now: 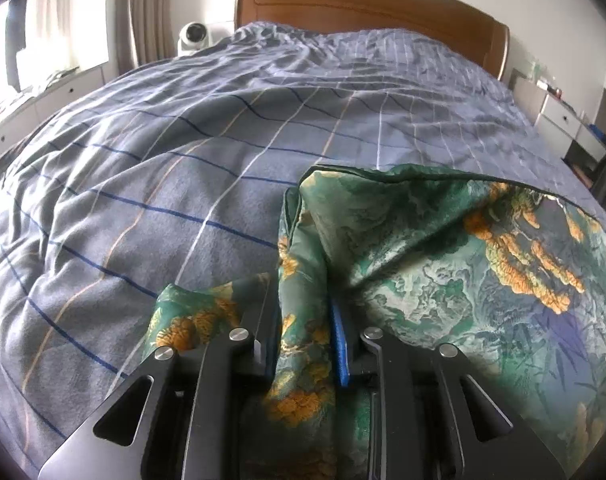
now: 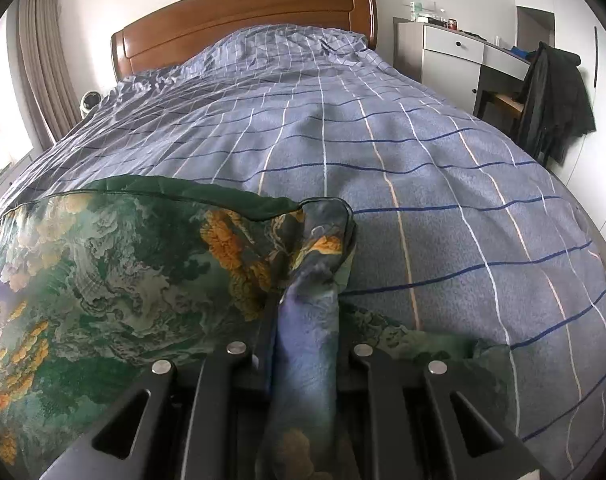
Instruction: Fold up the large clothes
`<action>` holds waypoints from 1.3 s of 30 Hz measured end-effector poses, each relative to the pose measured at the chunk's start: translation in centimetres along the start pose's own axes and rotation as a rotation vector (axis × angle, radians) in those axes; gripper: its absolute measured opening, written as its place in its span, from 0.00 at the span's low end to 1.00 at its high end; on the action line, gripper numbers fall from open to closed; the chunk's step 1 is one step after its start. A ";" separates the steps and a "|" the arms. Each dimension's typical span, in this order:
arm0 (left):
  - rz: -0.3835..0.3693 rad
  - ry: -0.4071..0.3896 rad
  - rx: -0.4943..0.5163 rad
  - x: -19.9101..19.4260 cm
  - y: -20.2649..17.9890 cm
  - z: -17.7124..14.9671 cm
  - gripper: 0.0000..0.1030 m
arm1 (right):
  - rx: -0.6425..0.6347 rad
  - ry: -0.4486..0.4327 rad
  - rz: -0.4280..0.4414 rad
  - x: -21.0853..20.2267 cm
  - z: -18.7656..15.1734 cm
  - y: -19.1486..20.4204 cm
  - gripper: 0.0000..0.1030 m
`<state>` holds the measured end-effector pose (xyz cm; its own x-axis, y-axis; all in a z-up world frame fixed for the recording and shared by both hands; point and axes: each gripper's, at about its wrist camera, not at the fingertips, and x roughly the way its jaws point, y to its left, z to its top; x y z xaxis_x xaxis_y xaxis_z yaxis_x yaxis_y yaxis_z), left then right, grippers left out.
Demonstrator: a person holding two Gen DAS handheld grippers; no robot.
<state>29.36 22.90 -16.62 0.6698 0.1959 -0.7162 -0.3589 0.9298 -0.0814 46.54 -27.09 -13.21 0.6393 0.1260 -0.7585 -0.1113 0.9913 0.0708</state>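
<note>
Nearest the lens, black two-finger left gripper (image 1: 303, 312) clamped on a bunched corner of the green silky garment with orange and teal landscape print (image 1: 463, 264), one blue-padded finger showing beside the gathered cloth. Likewise the black two-finger right gripper (image 2: 307, 320), fingers pinched together on the opposite bunched corner of the same garment (image 2: 103, 280), the cloth twisted into a rope through the gap.

Between the two grips, garment stretched as a broad panel over the near end of the bed, dark piped edge running straight from one corner to the other. Long axis crosswise to the bed, left to right; the held edge facing the headboard, the rest of the cloth trailing back toward the cameras and out of view.

Beyond, the blue-grey checked quilt (image 1: 183, 152), rumpled, then the brown wooden headboard (image 2: 243, 20).

Risks, as judged: slippery fabric sliding out of either pinch, since only a narrow twisted bunch is caught; uneven travel of the two hands skewing the edge and giving a crooked fold; the hidden trailing part dragging on the soft, lumpy quilt and creasing underneath.
</note>
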 end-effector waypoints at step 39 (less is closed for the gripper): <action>-0.199 0.179 0.234 -8.9 -16.6 -0.1 0.96 | -0.164 -0.287 0.080 -26.4 -18.2 5.3 0.94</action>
<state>29.30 5.66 -8.97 0.5800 -0.0348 -0.8139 -0.0604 0.9945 -0.0855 15.18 -25.93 -4.60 0.8090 0.2322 -0.5399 -0.2758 0.9612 0.0002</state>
